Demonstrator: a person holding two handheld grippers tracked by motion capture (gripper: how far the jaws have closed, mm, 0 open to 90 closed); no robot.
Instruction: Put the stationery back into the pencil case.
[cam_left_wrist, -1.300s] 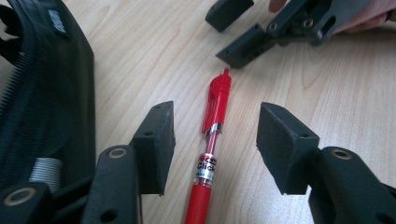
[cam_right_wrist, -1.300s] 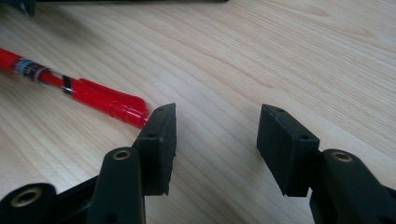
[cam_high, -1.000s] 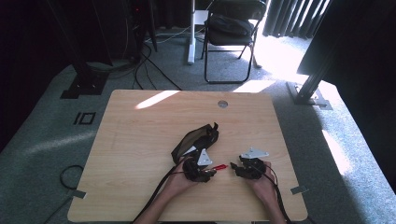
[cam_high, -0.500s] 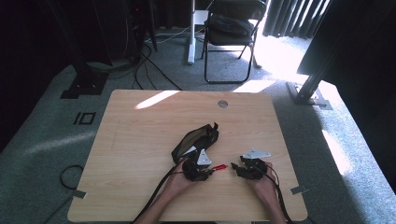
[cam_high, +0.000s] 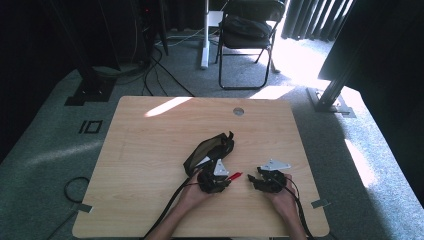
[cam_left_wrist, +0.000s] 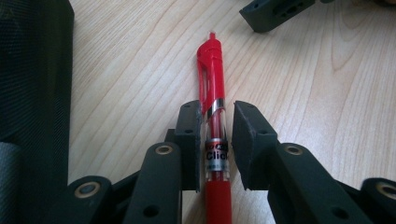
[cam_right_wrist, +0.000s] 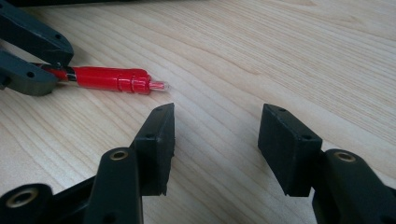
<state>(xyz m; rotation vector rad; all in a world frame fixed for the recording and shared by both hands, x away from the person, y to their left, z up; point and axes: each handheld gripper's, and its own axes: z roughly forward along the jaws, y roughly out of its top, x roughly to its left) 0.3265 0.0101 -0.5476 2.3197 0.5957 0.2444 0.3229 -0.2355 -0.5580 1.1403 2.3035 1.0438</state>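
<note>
At the near edge of the pale wooden table (cam_high: 150, 145), the left gripper (cam_left_wrist: 215, 122) has just been closing its jaws around a slim red plastic click pen (cam_left_wrist: 212, 88), one pad touching the clear barrel, the other a sliver off. The right gripper (cam_right_wrist: 215, 140) waits just to its right, jaws apart and empty. Light, stiff and likely slippery, the pen looks best taken mid-barrel. Farther back lies a black fabric pencil case (cam_high: 210, 150).
</note>
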